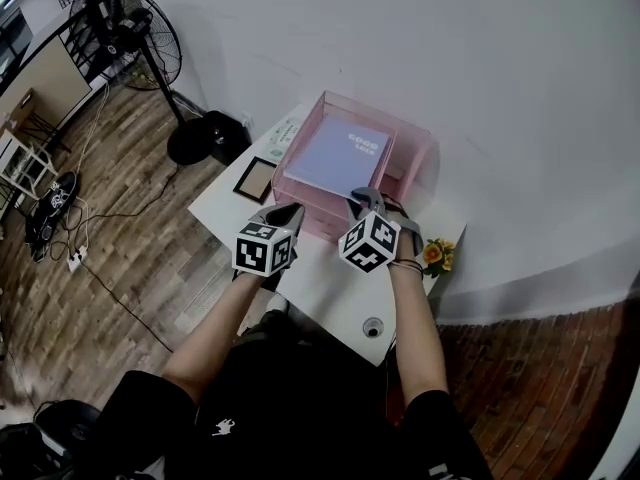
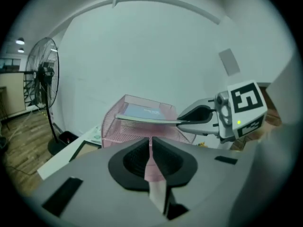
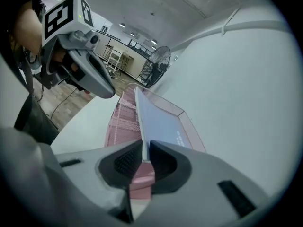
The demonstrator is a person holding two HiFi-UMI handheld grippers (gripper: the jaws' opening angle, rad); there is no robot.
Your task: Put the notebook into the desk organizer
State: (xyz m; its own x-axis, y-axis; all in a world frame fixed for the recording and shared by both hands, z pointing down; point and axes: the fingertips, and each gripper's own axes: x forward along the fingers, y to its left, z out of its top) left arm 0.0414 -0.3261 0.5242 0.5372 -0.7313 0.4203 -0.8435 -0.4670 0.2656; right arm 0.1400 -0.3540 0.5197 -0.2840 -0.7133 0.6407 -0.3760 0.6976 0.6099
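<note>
The right gripper (image 3: 143, 148) is clamped on the near edge of the blue notebook (image 1: 340, 153), holding it roughly level over the pink mesh desk organizer (image 1: 300, 208), apparently ready to lower it in, while the left gripper (image 1: 290, 215), pinched together and empty, waits beside the near wall.

On table (image 1: 322, 280): notebook (image 1: 342, 156) over organizer (image 1: 308, 211); frame (image 1: 256, 179) left.

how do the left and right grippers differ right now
The right gripper is shut on the near edge of the notebook, holding it over the pink desk organizer; the left gripper holds nothing. The right gripper's jaws are parted by that edge; the left gripper's jaws almost touch, with nothing between them. Both sit side by side at the organizer's near side, pointing toward it.
</note>
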